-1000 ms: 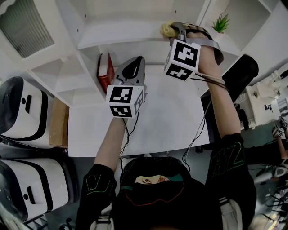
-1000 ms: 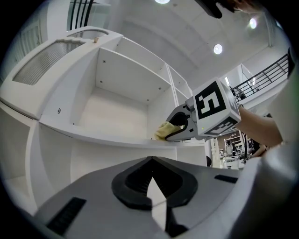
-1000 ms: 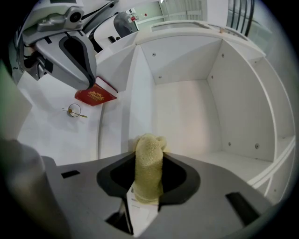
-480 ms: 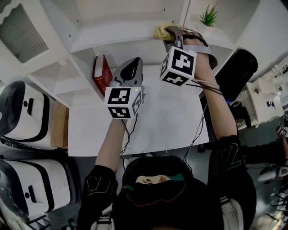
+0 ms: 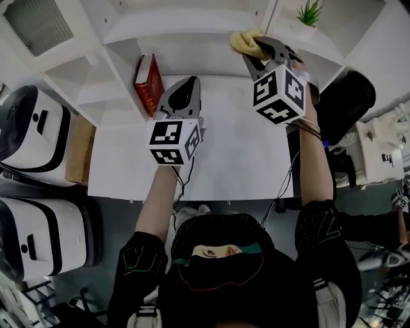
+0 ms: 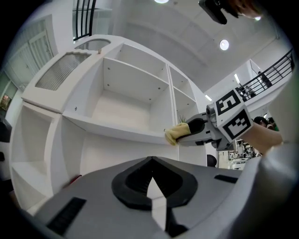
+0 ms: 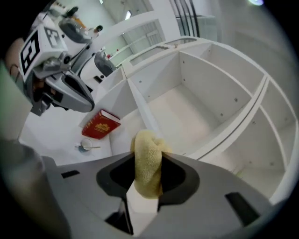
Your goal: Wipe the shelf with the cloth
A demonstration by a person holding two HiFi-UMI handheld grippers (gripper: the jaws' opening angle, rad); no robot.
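A yellow cloth (image 5: 246,41) is pinched in my right gripper (image 5: 257,50), which is shut on it. The cloth rests against the front edge of a white shelf board (image 5: 179,32), near an upright divider. In the right gripper view the cloth (image 7: 147,161) bulges out between the jaws, with the open shelf compartment (image 7: 187,112) behind it. My left gripper (image 5: 182,96) hovers over the white table, lower and to the left, shut and holding nothing. From the left gripper view I see the cloth (image 6: 176,133) touching the shelf board (image 6: 117,133).
A red book (image 5: 147,82) leans in the lower shelf compartment by the left gripper. A small potted plant (image 5: 310,13) stands on the shelf at the right. White machines (image 5: 38,147) and a cardboard box (image 5: 80,150) stand left of the table (image 5: 224,160). A black chair (image 5: 346,96) is on the right.
My right gripper has slid the cloth a little to the right along the shelf's front edge, and its marker cube has turned. The left gripper has hardly moved.
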